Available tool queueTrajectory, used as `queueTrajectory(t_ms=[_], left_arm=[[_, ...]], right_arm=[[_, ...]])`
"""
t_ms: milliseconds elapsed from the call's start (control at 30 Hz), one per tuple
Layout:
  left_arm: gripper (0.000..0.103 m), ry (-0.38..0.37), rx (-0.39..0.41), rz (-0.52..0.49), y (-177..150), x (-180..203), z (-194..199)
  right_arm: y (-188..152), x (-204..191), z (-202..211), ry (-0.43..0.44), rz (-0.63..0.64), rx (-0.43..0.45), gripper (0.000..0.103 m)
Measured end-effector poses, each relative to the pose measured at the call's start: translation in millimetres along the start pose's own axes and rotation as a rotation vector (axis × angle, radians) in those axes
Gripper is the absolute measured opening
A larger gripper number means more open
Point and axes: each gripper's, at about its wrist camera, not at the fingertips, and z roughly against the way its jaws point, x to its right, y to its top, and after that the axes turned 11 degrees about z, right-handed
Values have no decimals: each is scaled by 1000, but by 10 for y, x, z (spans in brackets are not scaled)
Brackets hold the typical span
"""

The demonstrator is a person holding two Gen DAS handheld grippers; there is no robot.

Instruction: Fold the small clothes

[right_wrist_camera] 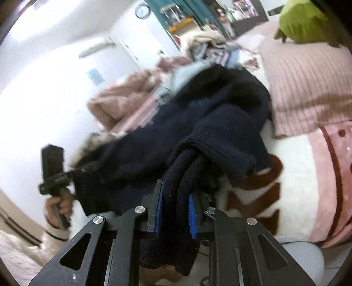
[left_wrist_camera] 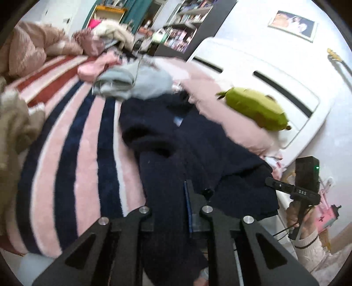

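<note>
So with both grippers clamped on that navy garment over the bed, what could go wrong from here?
The right gripper pinches a thick bunched roll of the navy garment, so layers may slip out or fold unevenly. The left gripper appears to hold only an edge, which could pull free under tension. Dragging the garment could also disturb the grey clothes lying against it on the striped blanket.

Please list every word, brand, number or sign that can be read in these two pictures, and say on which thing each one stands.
"DAS": on the black bar of the right tongs, seen in the left wrist view.
Book spines on the bookshelf: too blurred to read.
Wall picture: no readable text.
Wall clock: numbers too small to read.
Navy garment: no readable label.
</note>
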Motion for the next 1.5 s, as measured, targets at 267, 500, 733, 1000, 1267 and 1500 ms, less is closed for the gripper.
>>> queueTrajectory(t_ms=[267, 500, 733, 1000, 1267, 1500], left_arm=[[11, -33, 95, -9, -11, 169, 664], [12, -2, 133, 0, 391, 59, 381], [13, 142, 36, 59, 894, -324, -687], [32, 214, -110, -12, 1039, -451, -1321], [90, 171, -19, -180, 1588, -90, -872], [90, 102, -124, -274, 1868, 214, -1523]], right_arm=[[26, -344, 525, 88, -1, 126, 14], [399, -245, 621, -17, 19, 194, 14], [850, 348, -18, -176, -4, 77, 14], [912, 943, -738, -274, -28, -114, 16], [1083, 959, -682, -224, 3, -104, 19], [1263, 1049, -844, -234, 25, -123, 19]])
